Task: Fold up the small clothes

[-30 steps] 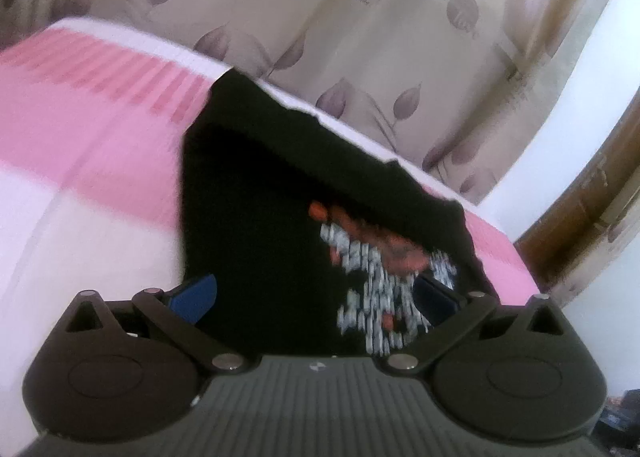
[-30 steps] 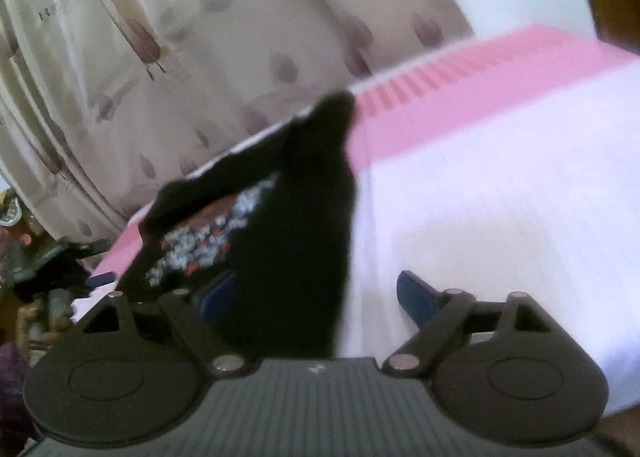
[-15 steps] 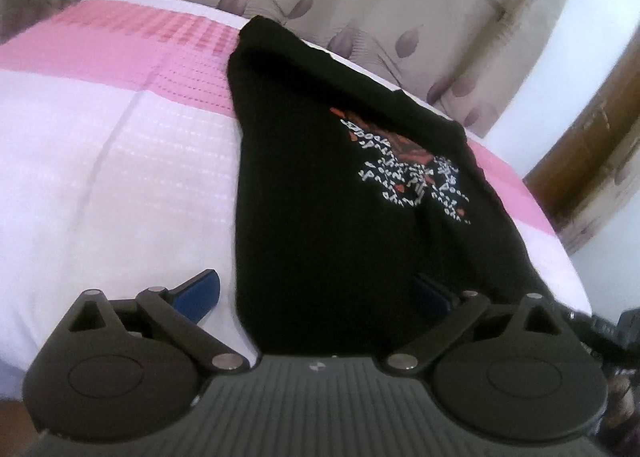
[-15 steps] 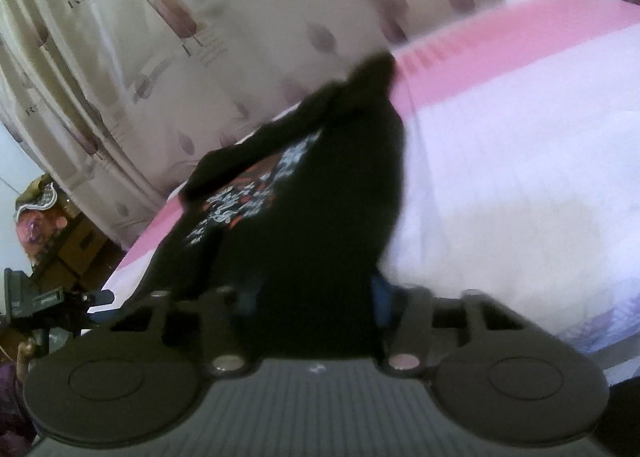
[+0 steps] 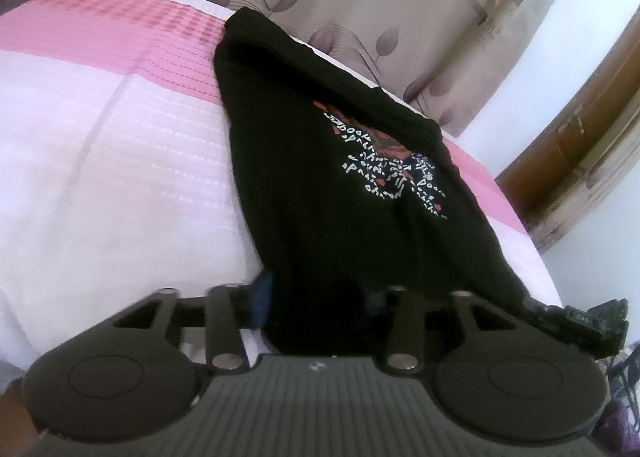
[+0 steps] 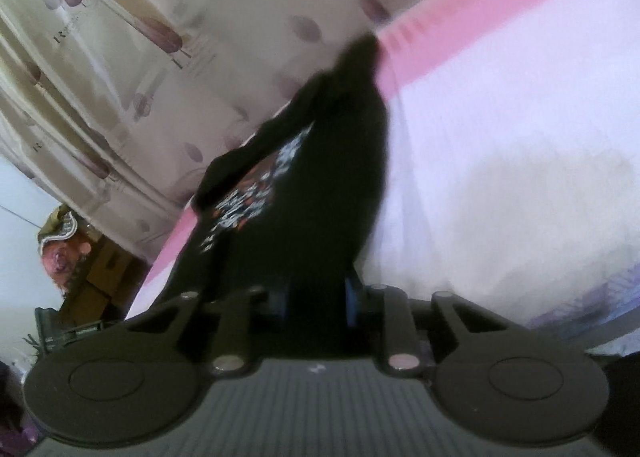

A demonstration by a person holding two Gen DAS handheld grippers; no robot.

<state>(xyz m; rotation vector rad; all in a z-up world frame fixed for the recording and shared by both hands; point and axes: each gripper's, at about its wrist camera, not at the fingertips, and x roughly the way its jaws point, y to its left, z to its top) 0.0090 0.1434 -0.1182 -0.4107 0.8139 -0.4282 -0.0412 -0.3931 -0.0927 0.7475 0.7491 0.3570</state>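
On the pink-and-white bed (image 5: 120,145): black shirt (image 5: 328,185), lying flat, hem nearest. Left gripper (image 5: 320,297) and right gripper (image 6: 316,297): fingers just closing, hem between both pairs, pinched.

shirt (image 5: 320,185): soft matt black cloth, white and red print
bedsheet (image 5: 120,161): woven pink and white cloth, ribbed with fine raised rows
curtain (image 5: 360,9): thin beige cloth beyond the bedsheet, slight sheen
left gripper (image 5: 316,297): matt black plastic, ridged housing, shiny metal pins
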